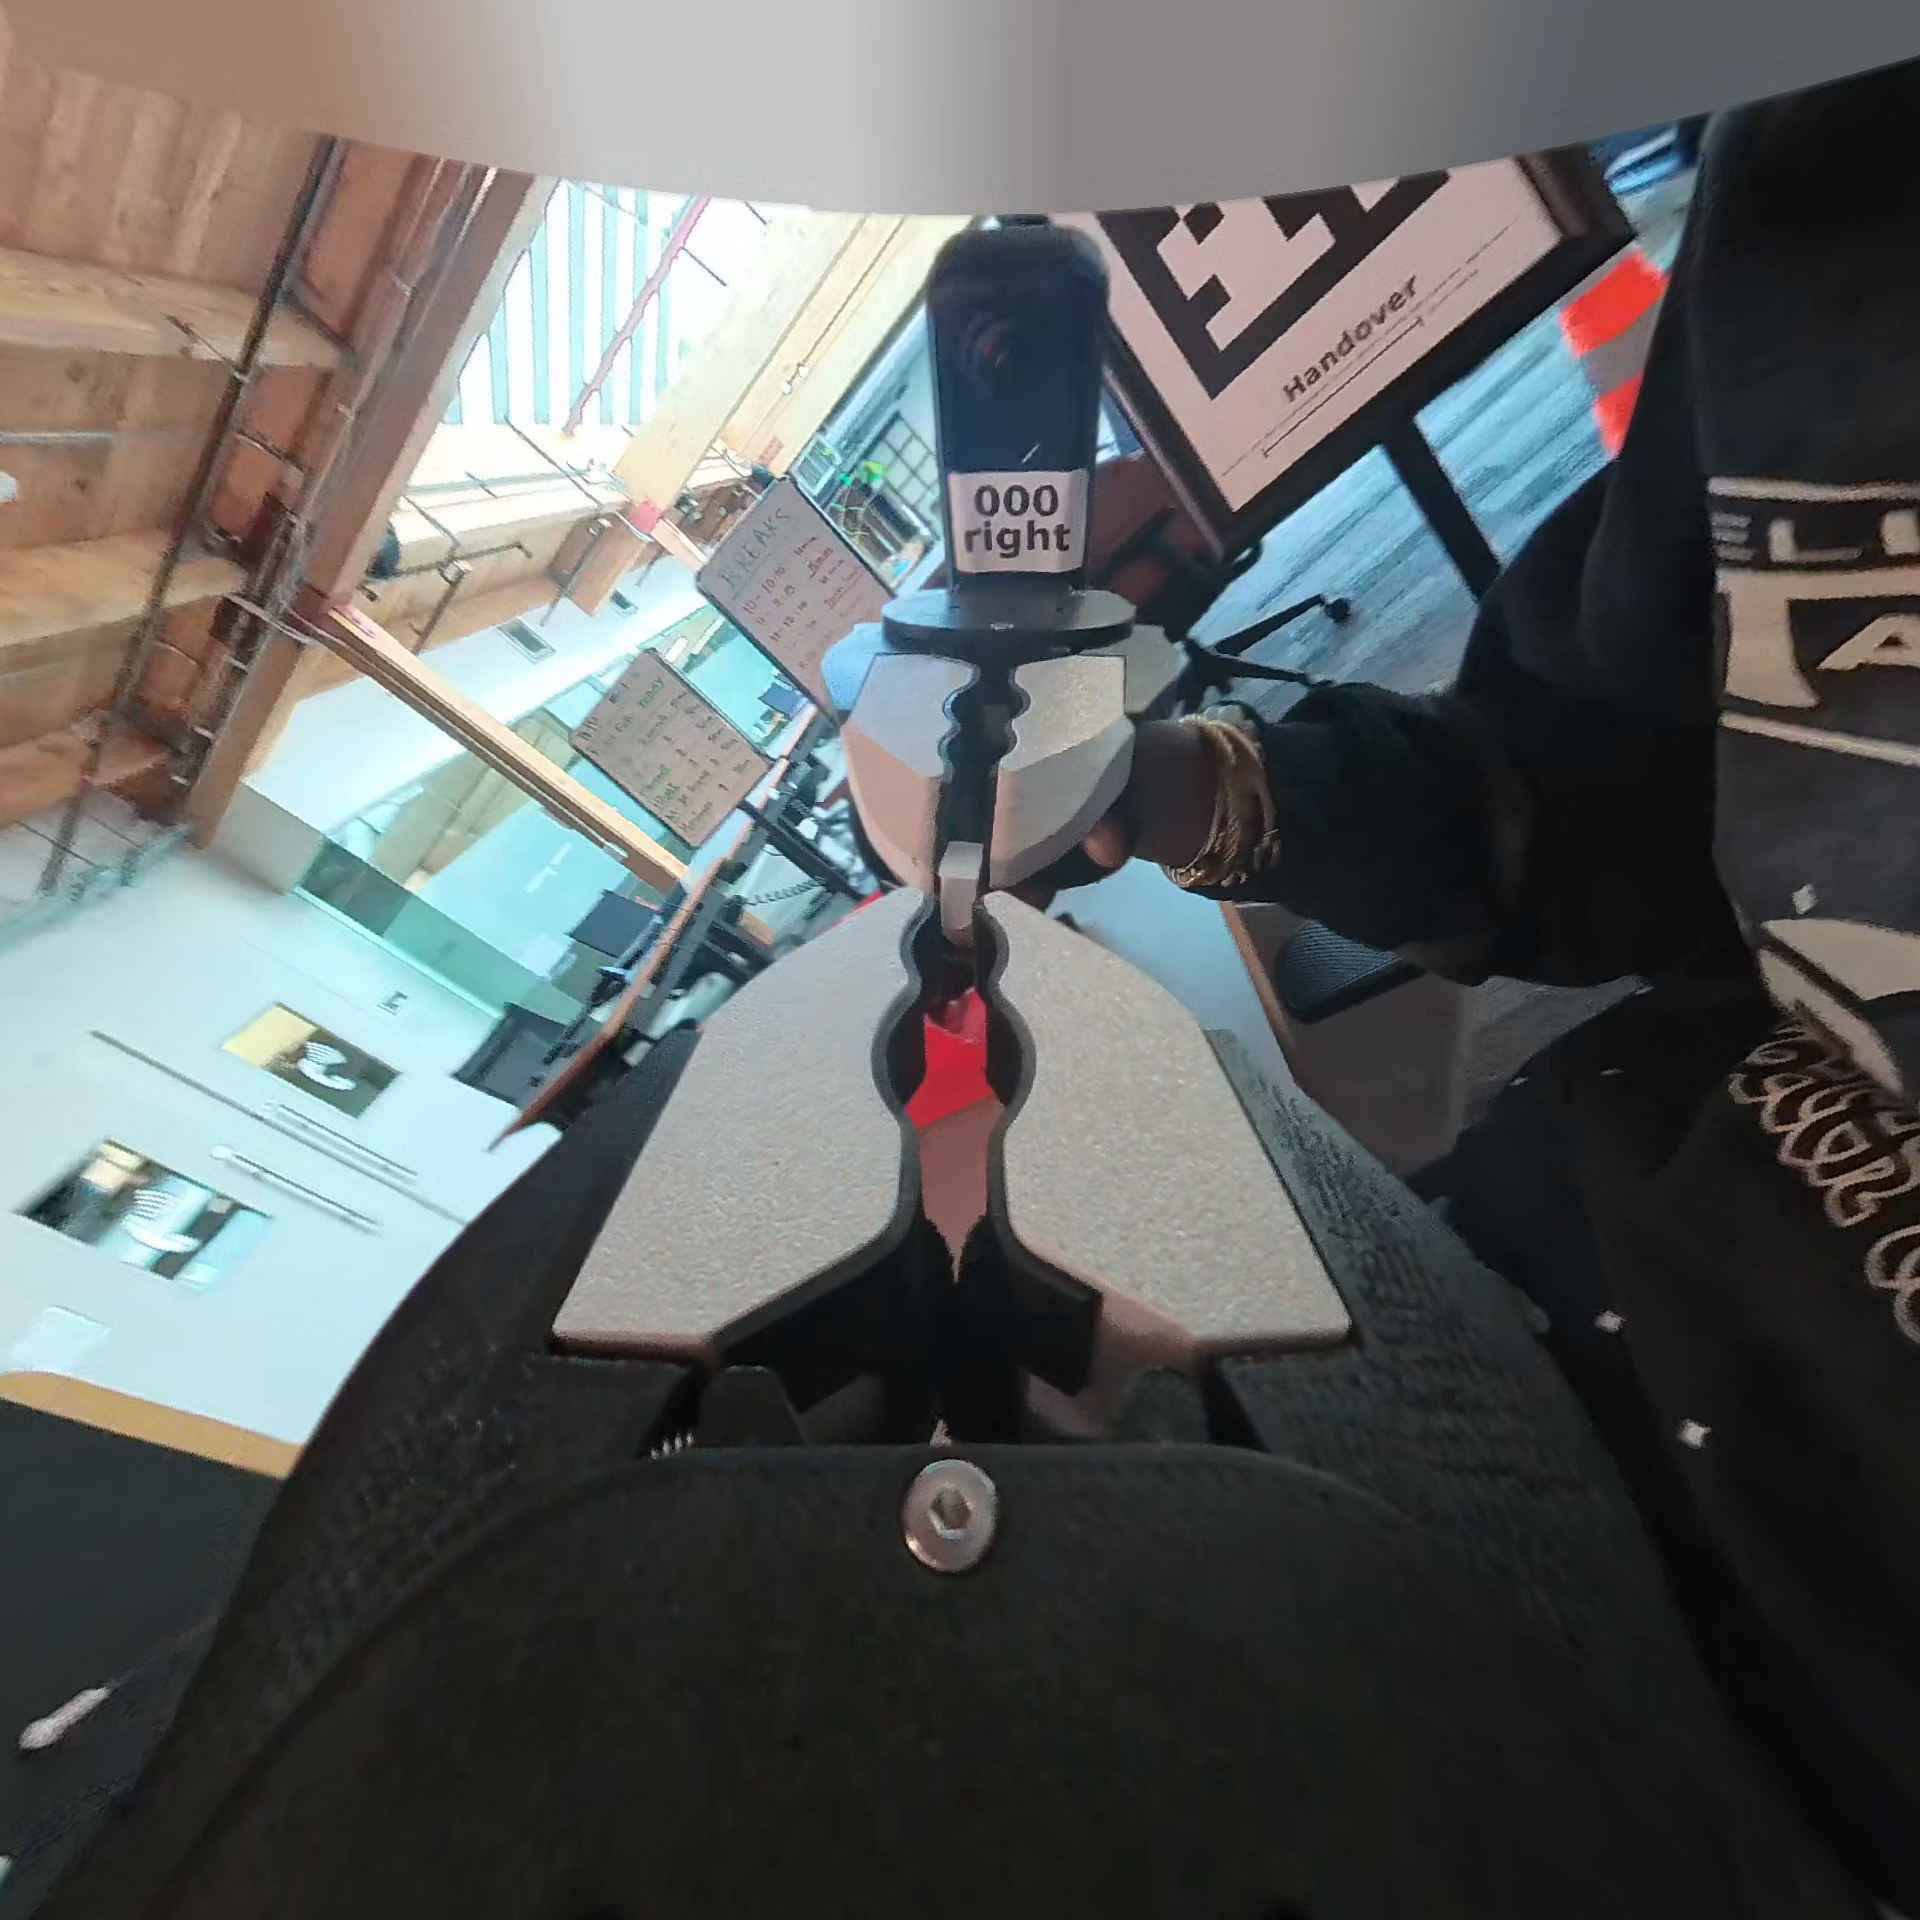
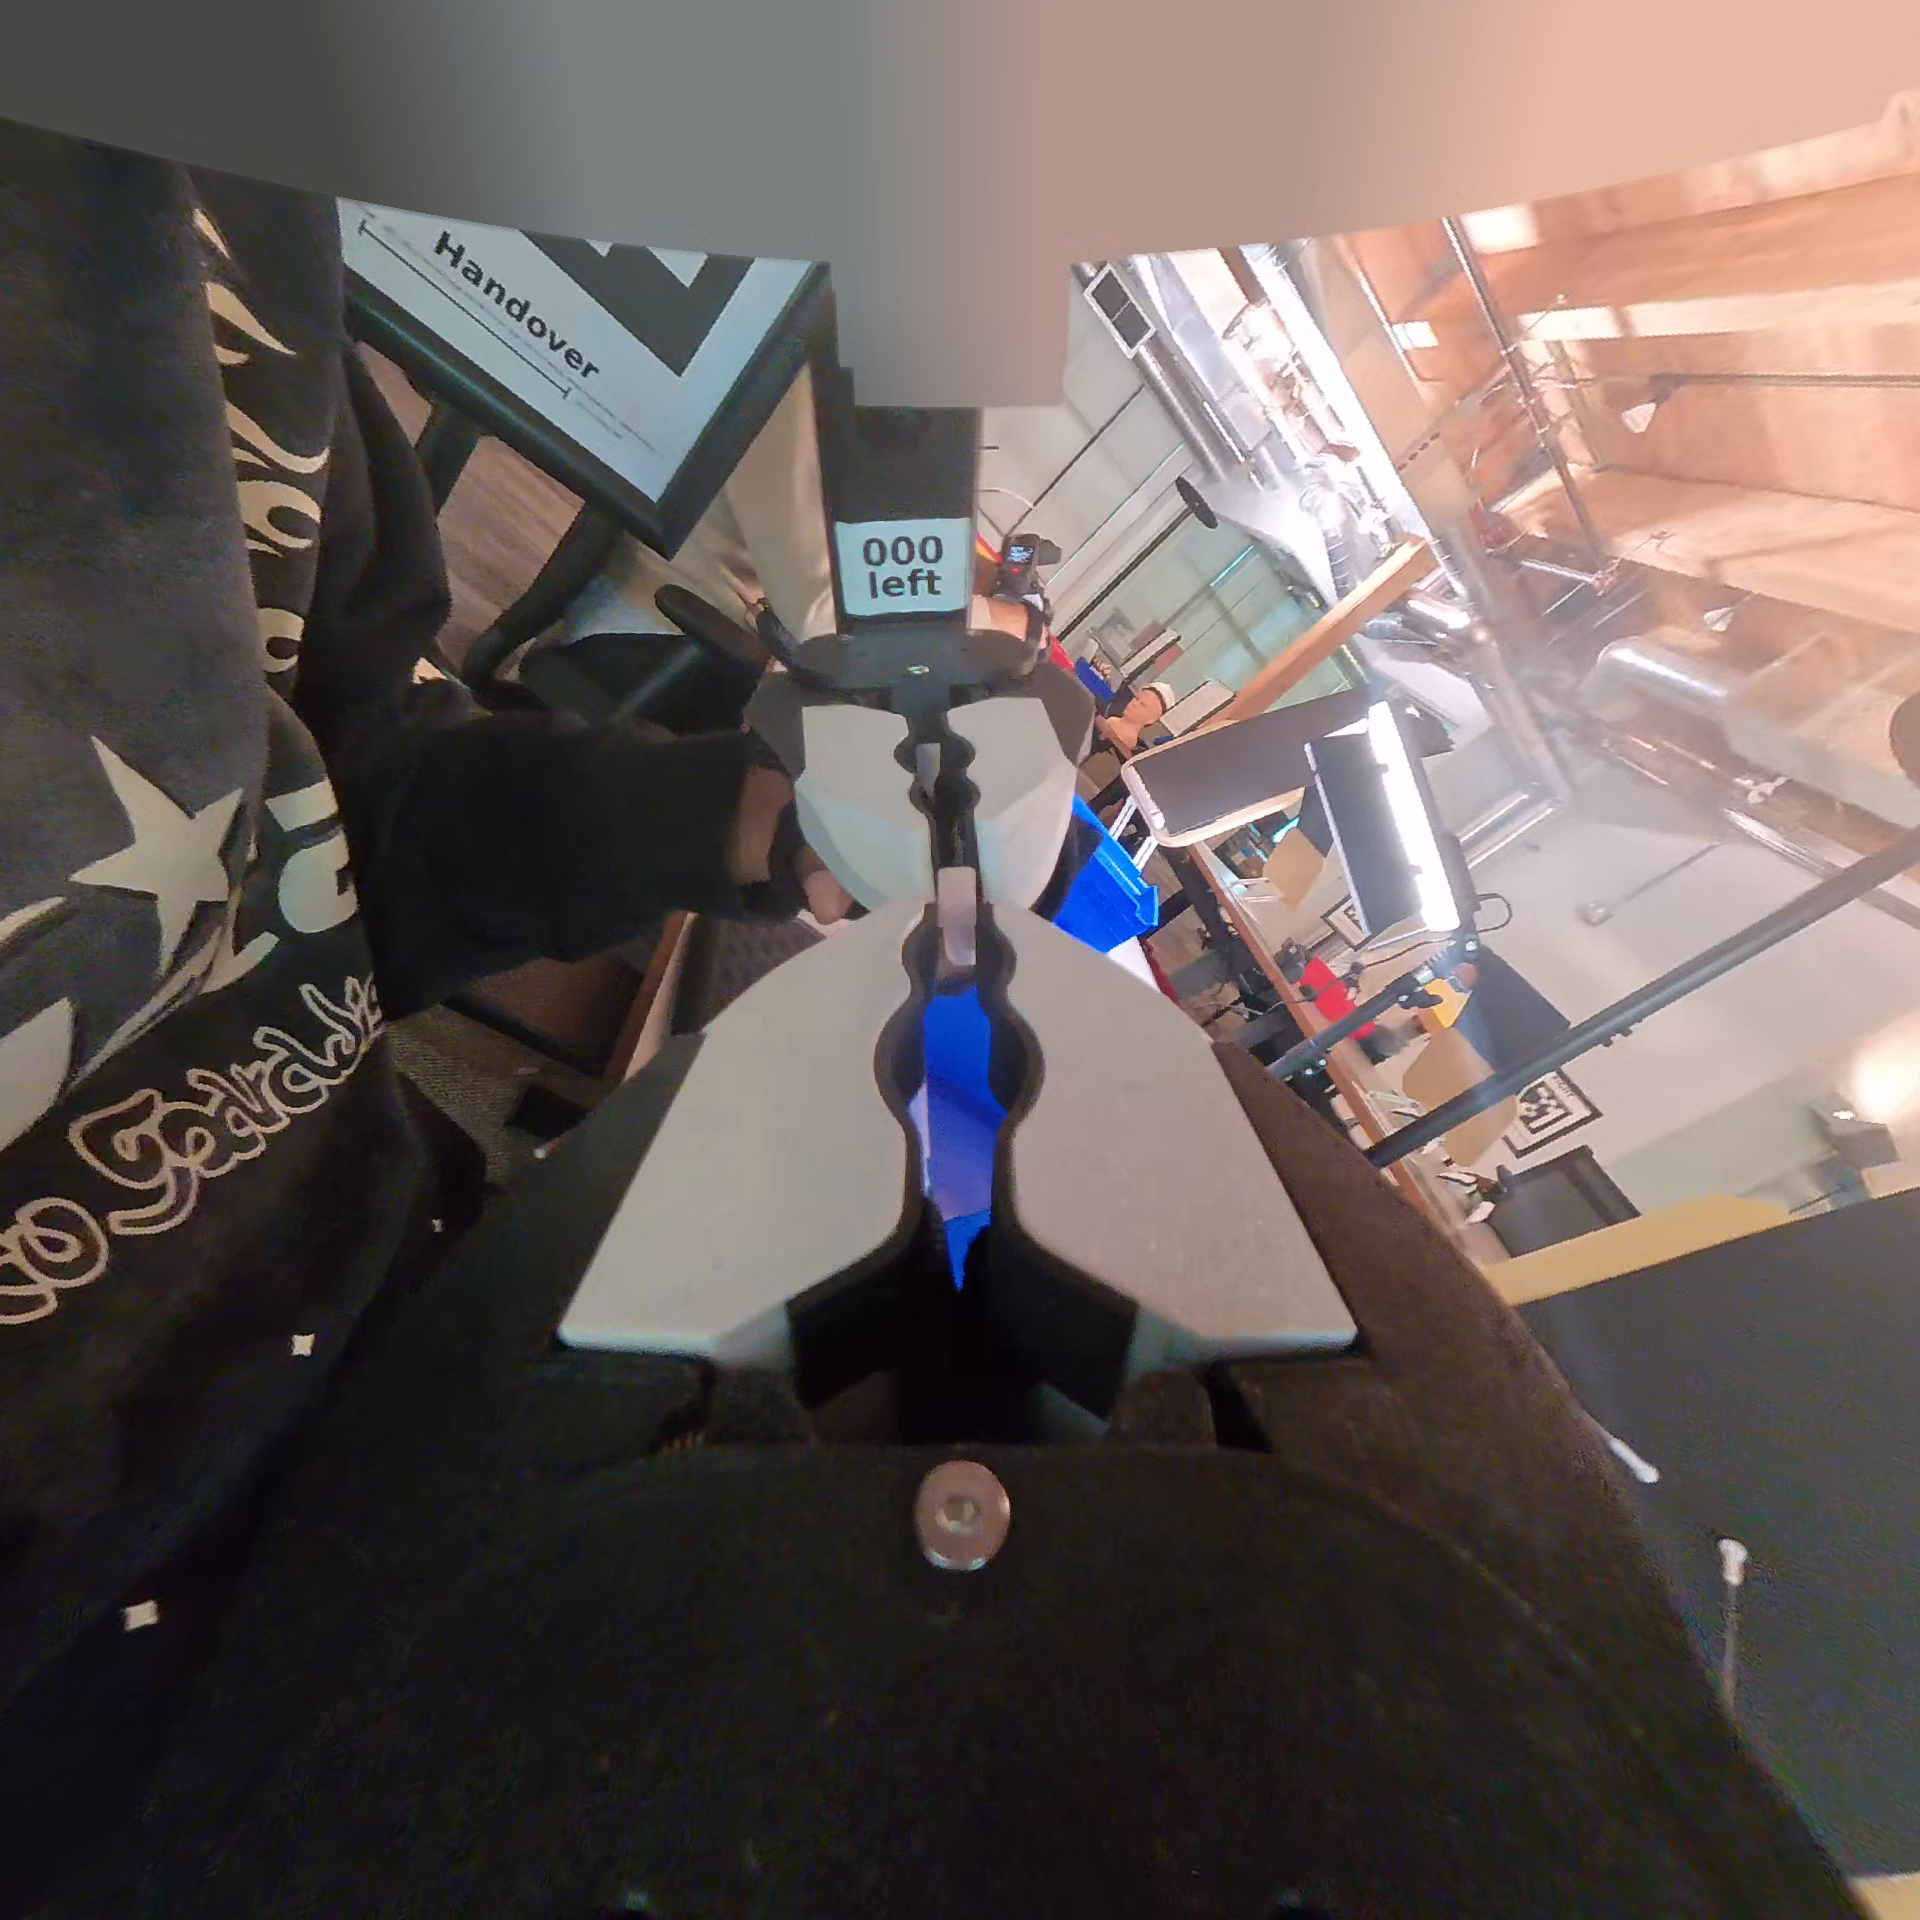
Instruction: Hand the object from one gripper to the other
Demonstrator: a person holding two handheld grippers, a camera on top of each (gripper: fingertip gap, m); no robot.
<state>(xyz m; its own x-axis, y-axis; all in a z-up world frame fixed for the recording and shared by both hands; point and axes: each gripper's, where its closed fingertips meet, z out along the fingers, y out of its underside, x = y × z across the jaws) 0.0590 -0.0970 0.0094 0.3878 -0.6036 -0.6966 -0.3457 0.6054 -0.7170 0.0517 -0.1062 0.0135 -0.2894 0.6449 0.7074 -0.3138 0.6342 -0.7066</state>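
Timber ceiling beams [image 1: 156, 436] — bright windows [image 1: 582, 312]

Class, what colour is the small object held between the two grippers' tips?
Pale grey-white; the small object shows best in the right wrist view.

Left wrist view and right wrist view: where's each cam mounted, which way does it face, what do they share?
Left wrist view: sits on the left gripper, looks along its grey fingers at the facing right gripper; a braceleted hand and a black printed sweatshirt show.
Right wrist view: sits on the right gripper, faces the left gripper; a black-gloved hand shows.
Shared: the small pale grey block pinched between both tips, the grippers nose to nose, and a framed black-and-white marker board.
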